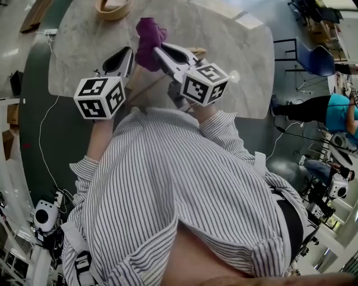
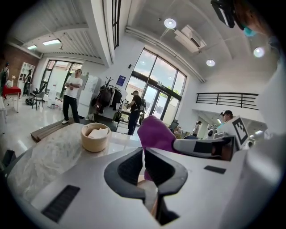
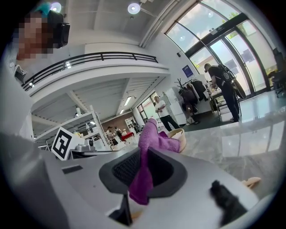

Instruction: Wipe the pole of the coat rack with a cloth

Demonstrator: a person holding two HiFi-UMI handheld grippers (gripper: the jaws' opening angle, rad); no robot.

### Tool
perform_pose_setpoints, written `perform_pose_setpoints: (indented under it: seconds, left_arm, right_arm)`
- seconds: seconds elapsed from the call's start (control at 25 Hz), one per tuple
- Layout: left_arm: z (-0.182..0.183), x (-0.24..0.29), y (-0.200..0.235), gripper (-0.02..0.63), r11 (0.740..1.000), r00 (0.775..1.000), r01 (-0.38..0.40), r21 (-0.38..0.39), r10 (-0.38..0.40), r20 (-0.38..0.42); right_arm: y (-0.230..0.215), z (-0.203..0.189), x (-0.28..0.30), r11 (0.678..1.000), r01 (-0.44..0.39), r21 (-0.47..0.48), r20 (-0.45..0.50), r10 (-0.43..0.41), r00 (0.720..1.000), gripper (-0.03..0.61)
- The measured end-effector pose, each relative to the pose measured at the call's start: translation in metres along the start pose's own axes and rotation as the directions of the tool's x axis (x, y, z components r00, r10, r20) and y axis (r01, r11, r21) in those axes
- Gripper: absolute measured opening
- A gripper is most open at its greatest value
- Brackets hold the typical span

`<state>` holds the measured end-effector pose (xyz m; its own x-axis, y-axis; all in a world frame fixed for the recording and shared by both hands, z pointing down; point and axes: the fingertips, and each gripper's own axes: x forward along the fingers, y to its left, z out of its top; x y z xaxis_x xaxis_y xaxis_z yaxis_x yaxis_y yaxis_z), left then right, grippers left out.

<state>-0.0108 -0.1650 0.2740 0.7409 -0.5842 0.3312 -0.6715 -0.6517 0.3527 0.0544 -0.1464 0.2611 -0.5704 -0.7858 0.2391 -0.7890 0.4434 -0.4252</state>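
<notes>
My right gripper (image 1: 160,53) is shut on a purple cloth (image 1: 149,40), which bunches up past its tips over the table. In the right gripper view the purple cloth (image 3: 145,165) hangs down between the right gripper's (image 3: 143,172) closed jaws. My left gripper (image 1: 126,56) sits just left of it, jaws together with only a thin slit in the left gripper view (image 2: 144,159). A light wooden pole (image 1: 146,85) lies slanted under and between both grippers. Wood (image 2: 151,199) shows low in the left slit; I cannot tell whether it is pinched.
A round marble table (image 1: 240,61) carries a wooden bowl (image 1: 113,8) holding white pieces at its far edge. A blue chair (image 1: 316,58) and a person in a teal top (image 1: 335,109) are off to the right. Cables run over the dark floor (image 1: 42,128) on the left.
</notes>
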Motion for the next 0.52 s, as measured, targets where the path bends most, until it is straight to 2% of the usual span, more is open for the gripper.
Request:
perform_pose_setpoints:
  seconds: [0.52]
  left_arm:
    - [-0.013,0.004,-0.001,0.021,1.0,0.999,0.001,-0.001,-0.001,-0.036]
  right_arm:
    - [0.0,-0.01,-0.004,1.0,-0.023,-0.015,-0.026,0.022,0.999,0.055]
